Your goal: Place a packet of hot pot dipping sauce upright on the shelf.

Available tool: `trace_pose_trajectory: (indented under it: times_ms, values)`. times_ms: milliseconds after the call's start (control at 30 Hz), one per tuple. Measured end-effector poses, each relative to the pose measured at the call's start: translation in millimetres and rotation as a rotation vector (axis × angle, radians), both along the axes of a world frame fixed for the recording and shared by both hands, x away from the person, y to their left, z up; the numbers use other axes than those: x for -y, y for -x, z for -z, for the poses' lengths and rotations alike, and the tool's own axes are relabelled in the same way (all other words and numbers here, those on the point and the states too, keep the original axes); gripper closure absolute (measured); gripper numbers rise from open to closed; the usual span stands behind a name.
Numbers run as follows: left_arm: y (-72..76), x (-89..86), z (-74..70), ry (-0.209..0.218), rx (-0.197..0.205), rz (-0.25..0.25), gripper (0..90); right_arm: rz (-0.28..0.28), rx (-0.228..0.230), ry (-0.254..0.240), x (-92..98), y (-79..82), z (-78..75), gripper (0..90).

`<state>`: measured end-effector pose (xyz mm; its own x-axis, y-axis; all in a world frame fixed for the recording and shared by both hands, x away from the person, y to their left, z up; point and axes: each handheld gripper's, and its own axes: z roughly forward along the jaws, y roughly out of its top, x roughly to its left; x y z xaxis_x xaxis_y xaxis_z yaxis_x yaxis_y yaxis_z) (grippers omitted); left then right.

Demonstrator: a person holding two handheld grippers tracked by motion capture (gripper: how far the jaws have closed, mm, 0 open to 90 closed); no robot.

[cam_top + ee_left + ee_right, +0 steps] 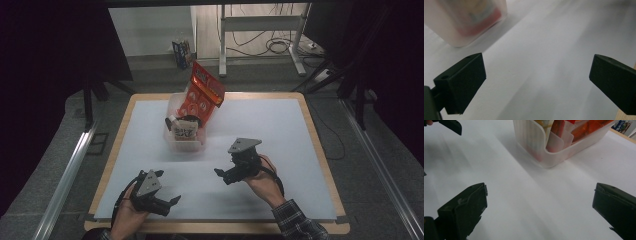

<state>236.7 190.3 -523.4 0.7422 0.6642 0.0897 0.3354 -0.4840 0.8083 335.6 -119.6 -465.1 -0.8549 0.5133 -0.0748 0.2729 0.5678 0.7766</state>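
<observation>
2 grippers positioned near the clear plastic bin, both empty.

The bin sits on the white table mat, holding 1 tall orange packet and smaller packets. Left gripper: below-left of the bin, jaws spread wide. Right gripper: below-right of the bin, jaws spread wide.

Near half of the bench is bare white sheet; both claws, left claw and right claw, sit with jaws wide apart, nothing between them, and an open lane of sheet runs between the two. Sole obstacle is the translucent bin at centre-left; packets stand in it and an orange snack bag leans tall out of the back, blocking approach from above there; right of the bin is free sheet to the bench edge.
</observation>
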Motion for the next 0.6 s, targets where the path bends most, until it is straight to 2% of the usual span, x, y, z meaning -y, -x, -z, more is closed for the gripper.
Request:
trace_pose_trajectory:
  times_ms: [333,600]
  values:
    - [0.3,1.3,0.6,-0.011,0.003,0.008,0.5,0.008,0.002,0.002,7.4,9.8,5.1,0.0]
    - [-0.1,1.4,1.4,-0.011,0.005,0.004,0.6,0.022,0.027,0.002,17.3,20.7,8.6,0.0]
